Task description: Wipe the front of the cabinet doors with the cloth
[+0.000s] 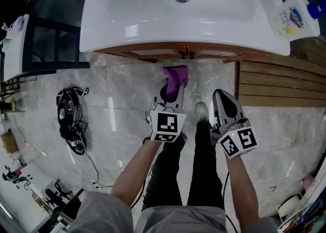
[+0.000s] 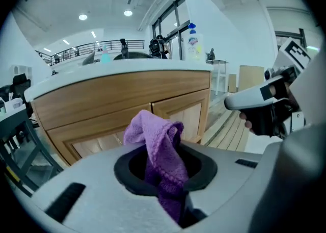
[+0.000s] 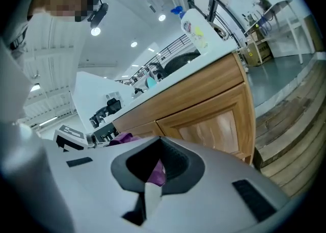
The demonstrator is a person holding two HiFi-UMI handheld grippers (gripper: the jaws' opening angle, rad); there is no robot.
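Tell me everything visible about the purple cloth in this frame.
The purple cloth looks like soft, fuzzy microfibre with a stitched edge. It is bunched and folded, not spread flat. The left gripper is shut on its lower part, and the free end sticks up and forward past the fingers. In the head view it is held in front of the wooden cabinet doors, below the white sink. Whether it touches the wood cannot be told.

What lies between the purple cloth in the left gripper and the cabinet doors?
Nothing: in the head view, only bare marble floor shows between purple cloth and cabinet doors.
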